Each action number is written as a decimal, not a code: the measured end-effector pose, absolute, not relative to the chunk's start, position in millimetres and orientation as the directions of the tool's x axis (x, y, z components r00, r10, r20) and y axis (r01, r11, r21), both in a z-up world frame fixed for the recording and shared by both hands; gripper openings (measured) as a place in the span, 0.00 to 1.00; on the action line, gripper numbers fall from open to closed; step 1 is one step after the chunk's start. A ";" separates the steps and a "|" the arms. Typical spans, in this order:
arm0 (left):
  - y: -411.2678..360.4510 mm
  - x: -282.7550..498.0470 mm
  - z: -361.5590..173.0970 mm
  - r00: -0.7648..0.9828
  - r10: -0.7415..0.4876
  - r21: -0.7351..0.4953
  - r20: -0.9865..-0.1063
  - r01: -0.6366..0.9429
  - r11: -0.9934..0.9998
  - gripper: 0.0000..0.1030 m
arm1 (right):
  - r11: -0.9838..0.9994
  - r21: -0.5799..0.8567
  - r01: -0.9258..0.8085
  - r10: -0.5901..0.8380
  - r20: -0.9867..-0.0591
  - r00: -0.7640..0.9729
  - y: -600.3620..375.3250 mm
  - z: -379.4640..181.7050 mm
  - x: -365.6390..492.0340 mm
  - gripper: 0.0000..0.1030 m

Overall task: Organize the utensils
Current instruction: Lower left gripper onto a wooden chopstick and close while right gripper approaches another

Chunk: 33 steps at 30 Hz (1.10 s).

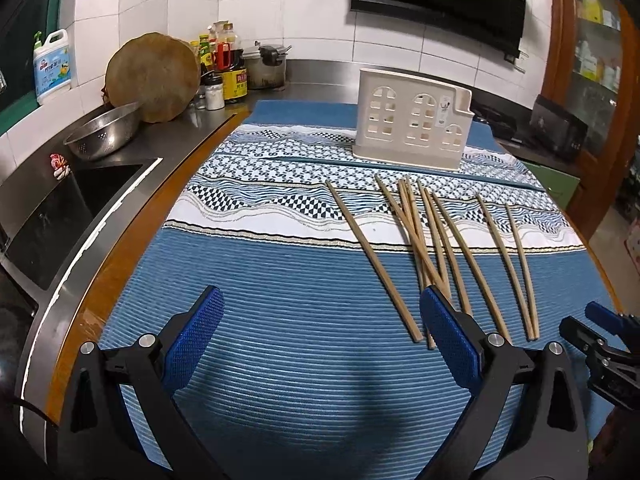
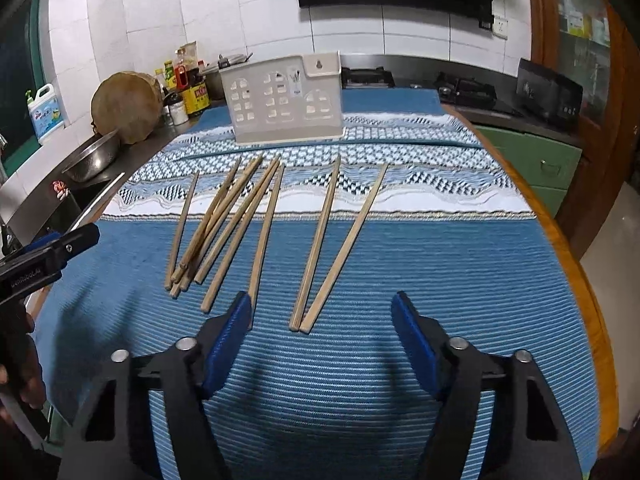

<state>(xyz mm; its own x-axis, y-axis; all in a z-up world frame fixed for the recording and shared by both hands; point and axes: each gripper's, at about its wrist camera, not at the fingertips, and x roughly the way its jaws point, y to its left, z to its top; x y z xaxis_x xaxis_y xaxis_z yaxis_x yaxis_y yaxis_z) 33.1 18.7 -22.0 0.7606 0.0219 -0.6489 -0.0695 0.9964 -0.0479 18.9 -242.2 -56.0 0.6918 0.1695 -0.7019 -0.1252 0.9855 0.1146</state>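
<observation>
White wall tiles back your kitchen worktop (image 2: 576,264), which is covered by a blue patterned cloth (image 2: 400,248). Your cream utensil holder (image 2: 286,98) stands upright at the far side of that cloth. Nearer you than the holder, wooden chopsticks (image 2: 224,224) lie loose: a crossed cluster to its left, and a separate pair (image 2: 332,248) lying just in front of your right hand-held gripper (image 2: 322,312). That gripper's jaws are spread, with nothing between the pads. Your left hand-held gripper (image 1: 320,308) is spread wide too, empty, hovering left of the cluster.
</observation>
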 end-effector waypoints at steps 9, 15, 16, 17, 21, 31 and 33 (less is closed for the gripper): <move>25.4 45.6 -33.1 0.735 0.030 -0.047 -0.677 -0.083 0.995 0.93 | 0.983 0.124 -0.134 0.182 -0.734 0.655 -236.1 -74.8 22.3 0.54; 25.3 53.3 -40.6 0.720 0.025 -0.049 -0.694 -0.082 0.995 0.93 | 0.987 0.114 -0.116 0.162 -0.746 0.646 -240.8 -81.4 22.2 0.53; 24.7 54.8 -41.7 0.717 0.023 -0.050 -0.697 -0.081 0.995 0.93 | 0.989 0.105 -0.108 0.149 -0.747 0.648 -242.6 -82.0 22.1 0.53; 24.2 56.0 -42.4 0.715 0.023 -0.050 -0.699 -0.080 0.996 0.93 | 0.990 0.095 -0.102 0.138 -0.747 0.650 -243.7 -82.4 22.0 0.53; 20.4 60.6 -45.9 0.706 0.006 -0.061 -0.708 -0.070 0.996 0.93 | 0.995 0.067 -0.076 0.101 -0.751 0.653 -250.6 -83.6 24.4 0.53; -1.4 71.8 -49.2 0.690 -0.074 -0.117 -0.720 -0.017 0.993 0.86 | 0.993 0.087 -0.085 0.121 -0.742 0.659 -251.7 -80.2 29.1 0.53; -10.0 71.8 -50.0 0.688 -0.110 -0.135 -0.718 0.018 0.991 0.80 | 0.992 0.091 -0.086 0.125 -0.745 0.656 -250.8 -81.1 30.0 0.53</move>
